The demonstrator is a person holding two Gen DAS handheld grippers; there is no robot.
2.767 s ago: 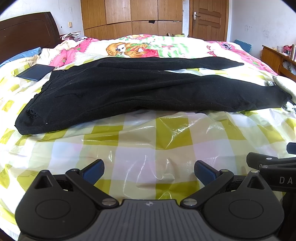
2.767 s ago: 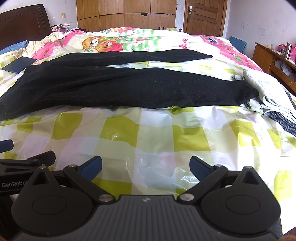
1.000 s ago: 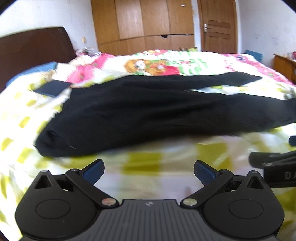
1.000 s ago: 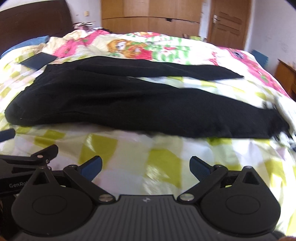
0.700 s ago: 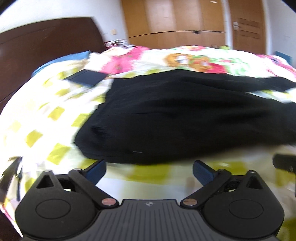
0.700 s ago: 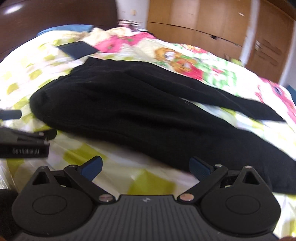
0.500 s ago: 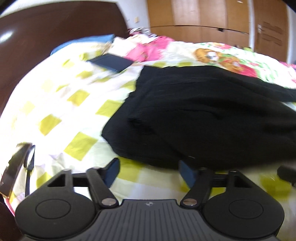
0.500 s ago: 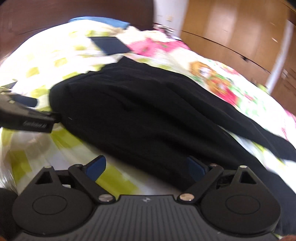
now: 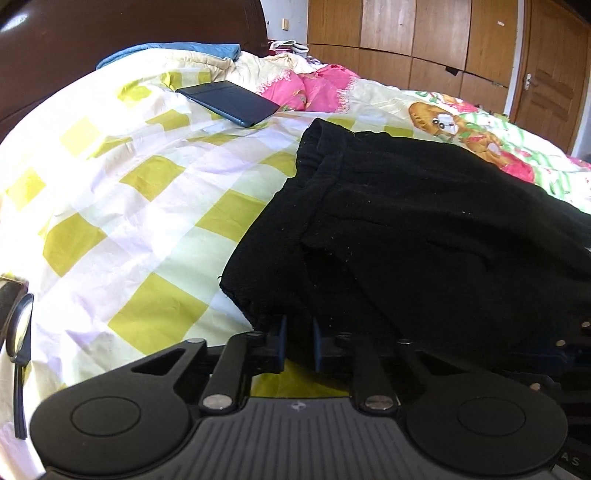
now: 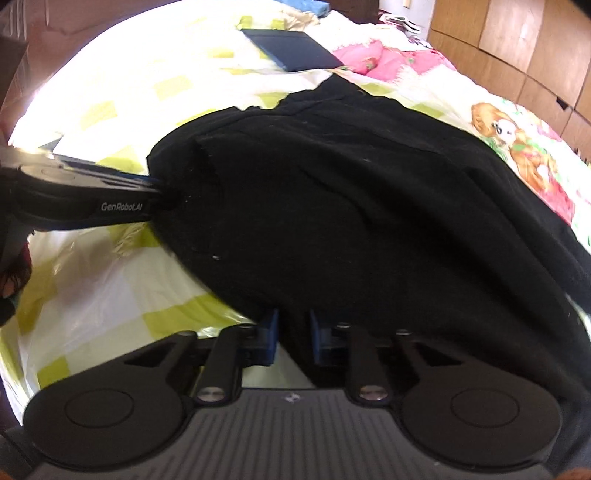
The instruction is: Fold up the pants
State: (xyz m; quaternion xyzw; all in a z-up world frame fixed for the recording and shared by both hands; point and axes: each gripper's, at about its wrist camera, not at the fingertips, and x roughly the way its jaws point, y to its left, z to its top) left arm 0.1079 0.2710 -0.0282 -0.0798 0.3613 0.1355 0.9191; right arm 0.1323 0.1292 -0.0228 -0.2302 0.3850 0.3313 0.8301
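Pants [image 9: 424, 229] black, on checked bed [image 9: 122, 206]; left claw [image 9: 298, 345] and right claw [image 10: 293, 341] each clamp near hem, apparently waistband end.

I am working in a home bedroom. Evidence: a bed [image 9: 122, 206] fills most of both views, covered with a yellow-and-white checked sheet [image 9: 155, 177]. A dark wooden headboard [image 9: 110, 40] stands at its far end. A cartoon-print quilt [image 9: 461, 125] in pink and green lies further across the mattress, beside a blue pillow [image 9: 177, 50]. Wooden wardrobe doors [image 9: 406, 33] line the back wall, with a panelled wooden room door [image 9: 546, 99] to their right. A dark flat case [image 9: 229, 101] rests on the sheet.
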